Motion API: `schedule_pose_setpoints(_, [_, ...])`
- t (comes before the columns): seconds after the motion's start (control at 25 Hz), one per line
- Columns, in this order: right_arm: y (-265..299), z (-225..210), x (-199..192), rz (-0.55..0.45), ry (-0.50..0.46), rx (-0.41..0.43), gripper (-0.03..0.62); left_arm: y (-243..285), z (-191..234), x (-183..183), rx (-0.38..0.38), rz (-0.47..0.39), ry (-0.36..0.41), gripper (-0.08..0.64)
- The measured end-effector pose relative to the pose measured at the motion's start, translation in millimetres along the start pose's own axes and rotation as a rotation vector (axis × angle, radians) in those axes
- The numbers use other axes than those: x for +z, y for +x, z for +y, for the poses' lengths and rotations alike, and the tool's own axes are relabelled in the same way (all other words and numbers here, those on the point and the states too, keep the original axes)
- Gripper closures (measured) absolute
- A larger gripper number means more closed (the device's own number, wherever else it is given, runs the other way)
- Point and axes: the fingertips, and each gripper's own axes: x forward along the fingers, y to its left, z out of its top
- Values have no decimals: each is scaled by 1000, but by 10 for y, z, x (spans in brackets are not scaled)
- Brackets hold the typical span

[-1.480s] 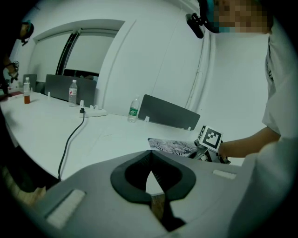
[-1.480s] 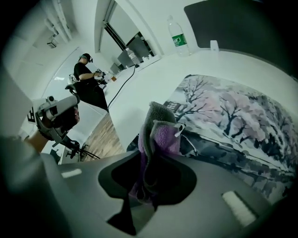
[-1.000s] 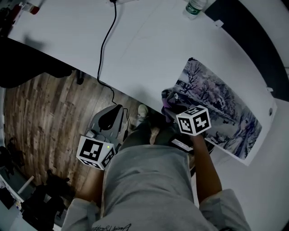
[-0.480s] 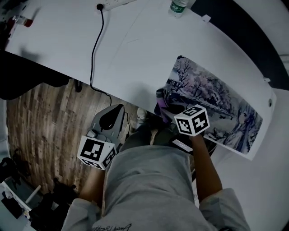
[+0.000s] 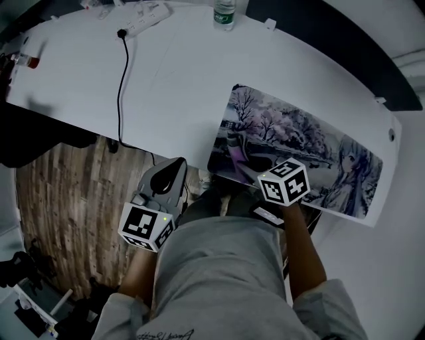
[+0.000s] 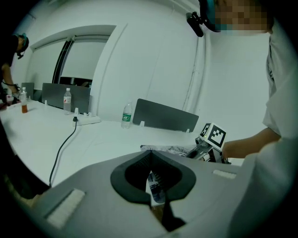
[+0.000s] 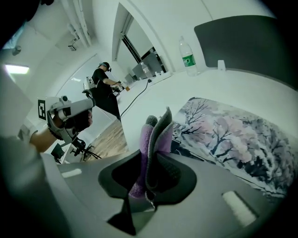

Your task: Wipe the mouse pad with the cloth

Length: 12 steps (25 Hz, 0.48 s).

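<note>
Purple-grey cloth (image 7: pixel 156 139) folded, clamped in right gripper (image 7: pixel 150 182) fingers; left gripper (image 6: pixel 151 160) fingers together.

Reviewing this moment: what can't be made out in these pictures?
Whether the cloth touches the mouse pad: right gripper view, the cloth's own folds hide the contact.
Mouse pad's near edge: head view, the right gripper and arm cover it.
The bottle label: head view, too small to read.
</note>
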Motion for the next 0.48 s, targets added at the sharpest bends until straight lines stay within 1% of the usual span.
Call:
schedule_pose_setpoints(0.28, [-502, -266, -73, -77, 4, -47, 497, 258, -478, 108, -60, 8, 32, 541])
schedule_pose_setpoints(0.48, [-916, -422, -85, -154, 0, -86, 499, 454, -823, 221, -100, 6, 68, 541])
